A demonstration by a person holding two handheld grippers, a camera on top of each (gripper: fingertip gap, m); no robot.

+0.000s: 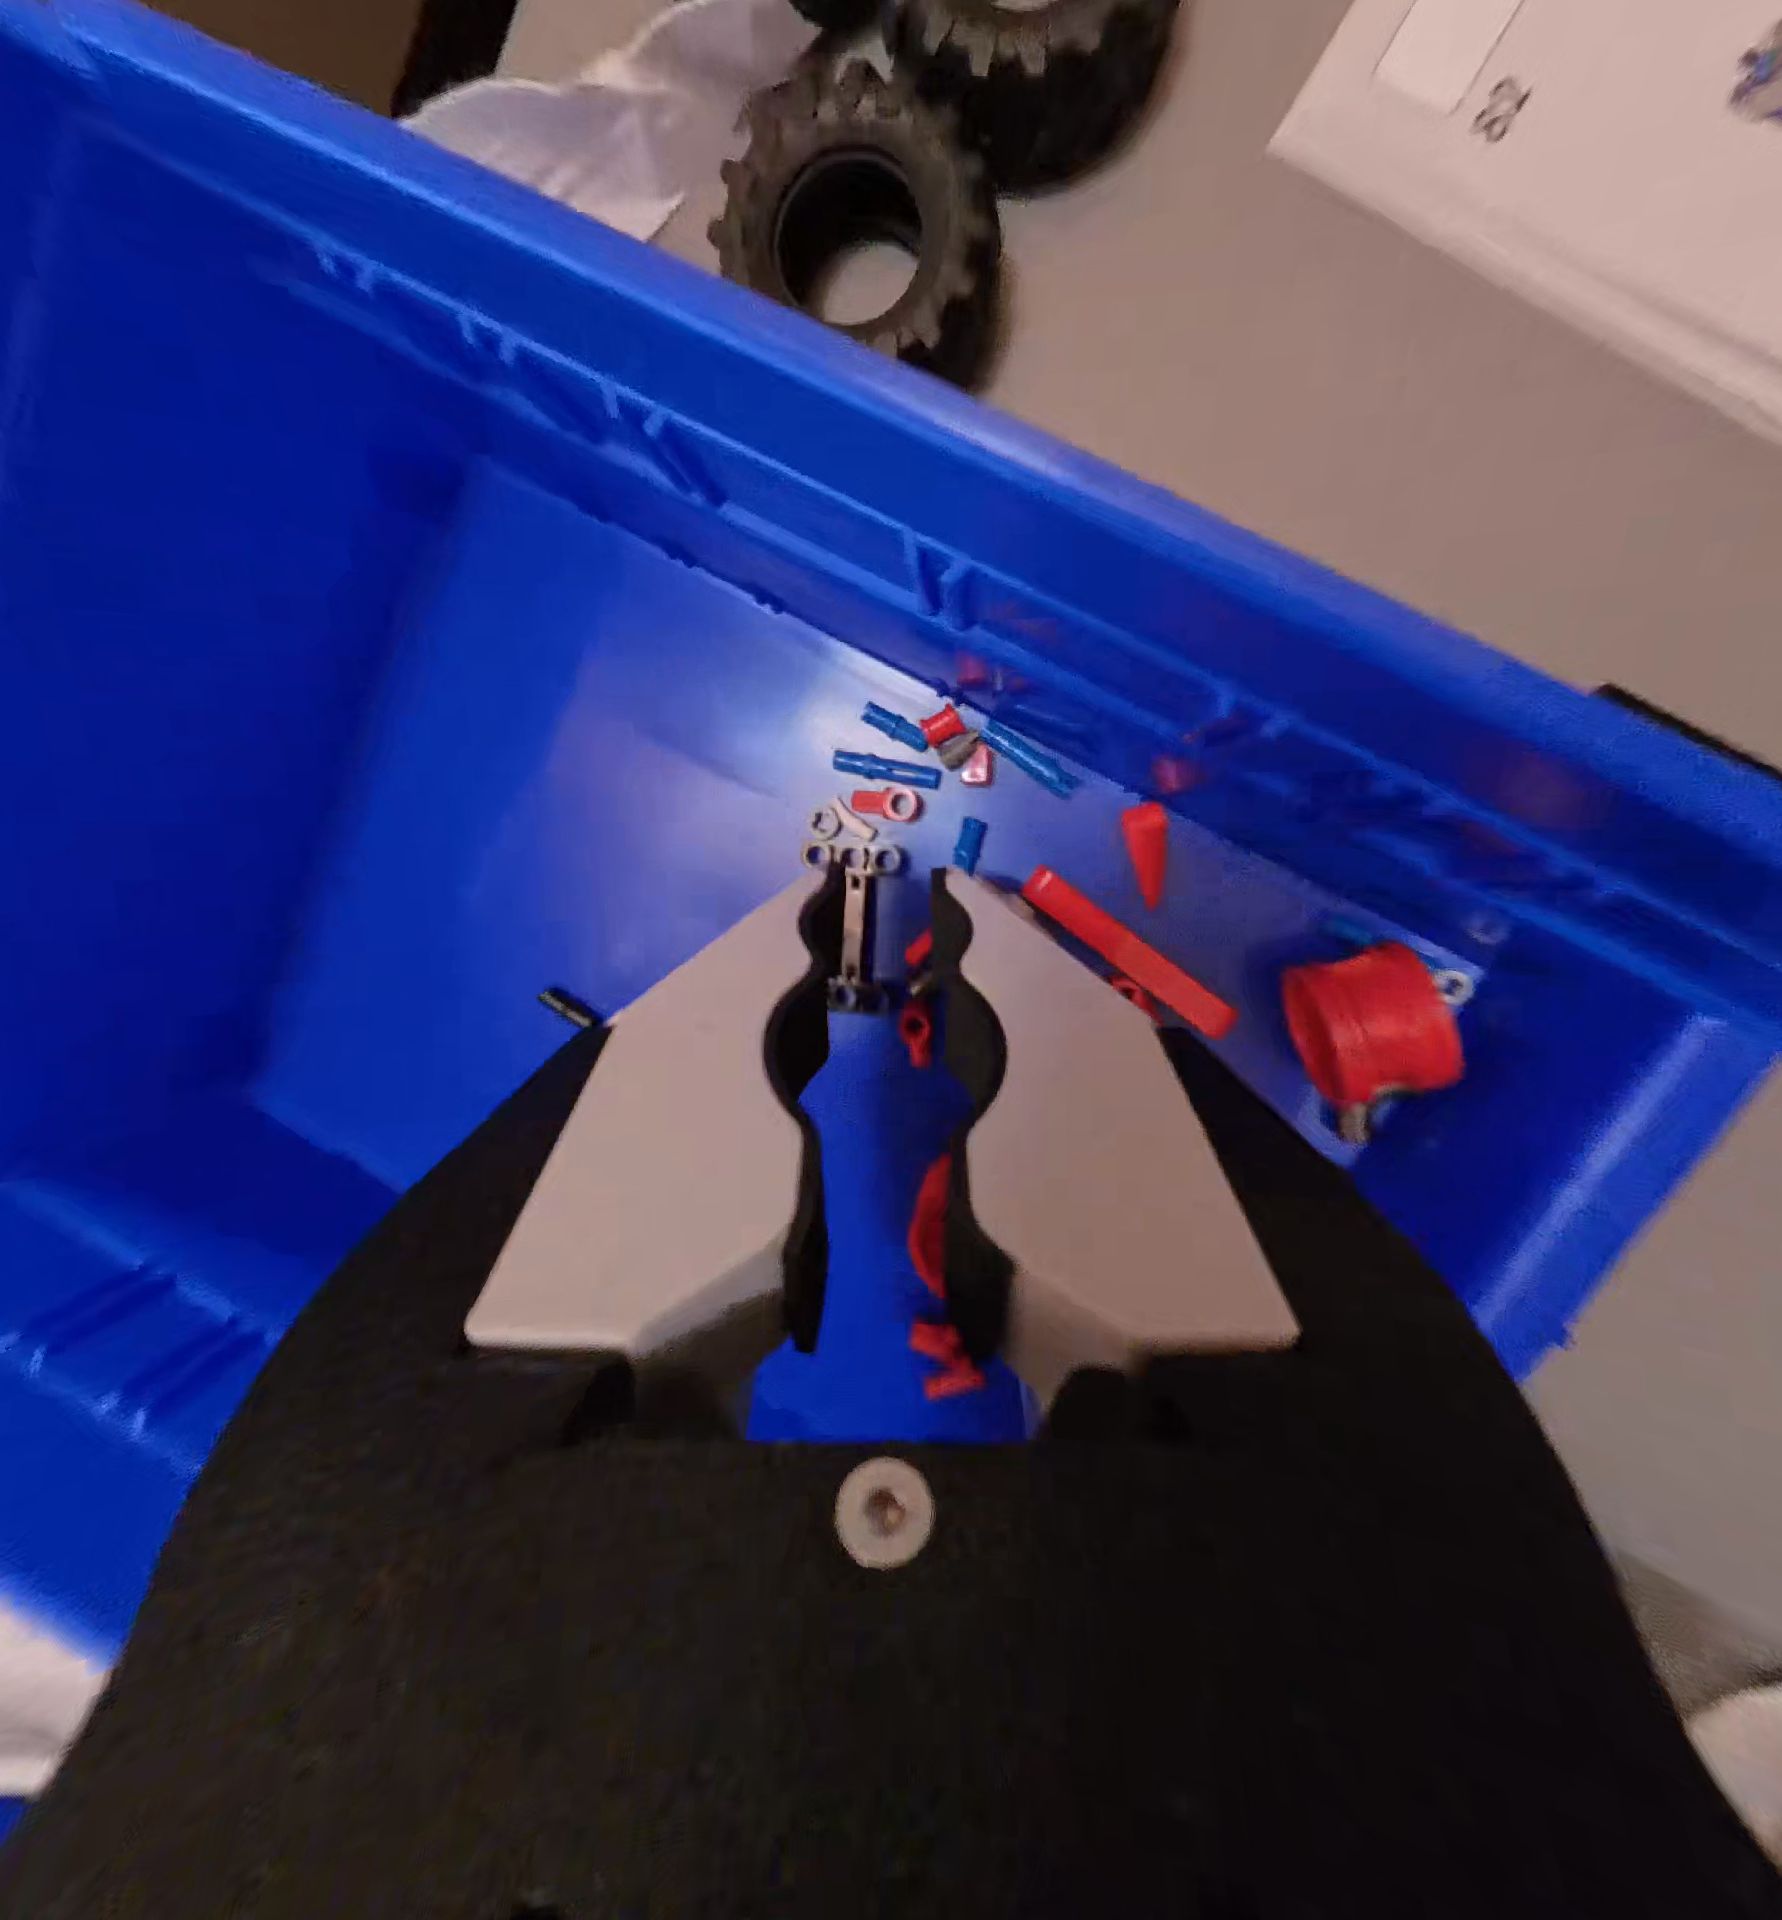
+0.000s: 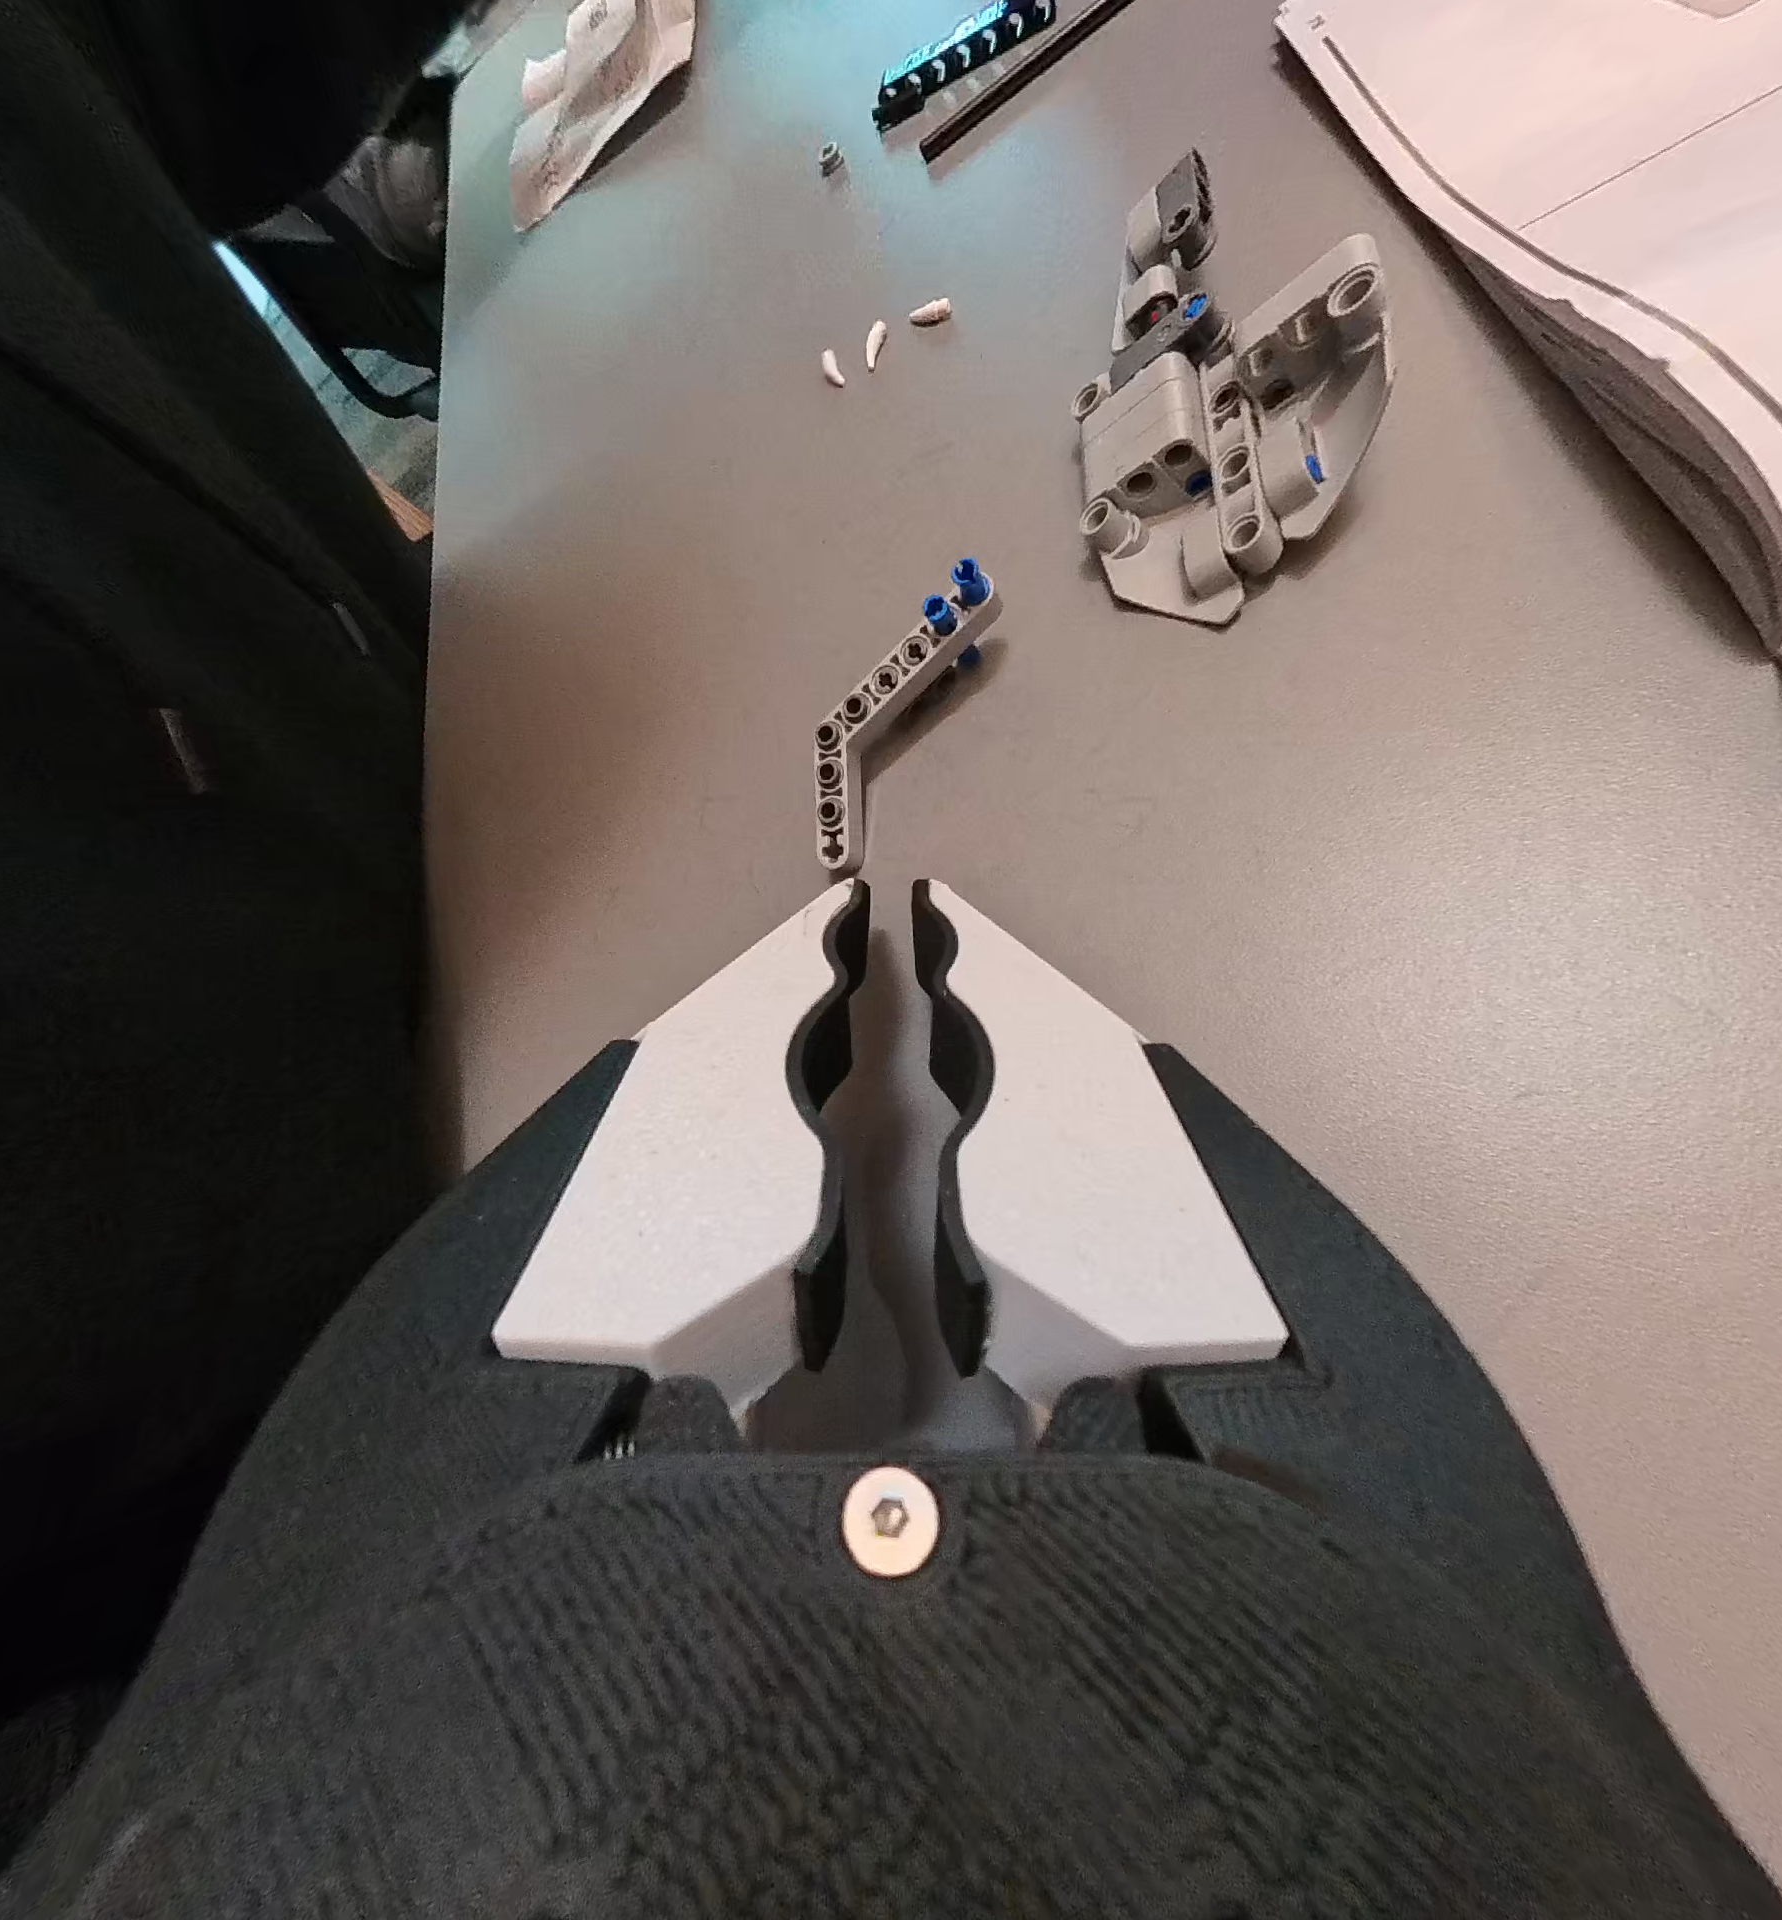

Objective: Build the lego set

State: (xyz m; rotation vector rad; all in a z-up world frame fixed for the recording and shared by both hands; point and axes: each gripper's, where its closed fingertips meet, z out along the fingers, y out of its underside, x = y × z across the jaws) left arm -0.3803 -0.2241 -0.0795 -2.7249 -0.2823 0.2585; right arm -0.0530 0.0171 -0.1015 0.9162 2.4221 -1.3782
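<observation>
**Right gripper poised over bent beam**

The right gripper (image 2: 891, 885) hovered above the grey counter (image 2: 1386, 935), its fingers (image 2: 721, 1091) slightly parted and empty. Just beyond their tips lay a light grey angled plastic beam (image 2: 887, 707) carrying blue pins at its far end. A larger grey plastic assembly (image 2: 1230, 416) sat farther right, near an open white booklet (image 2: 1593, 260).

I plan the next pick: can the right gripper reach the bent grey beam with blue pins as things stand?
Probably yes. The right gripper sits just short of the bent grey beam with blue pins, jaws slightly apart, with only bare grey table between them.
</observation>
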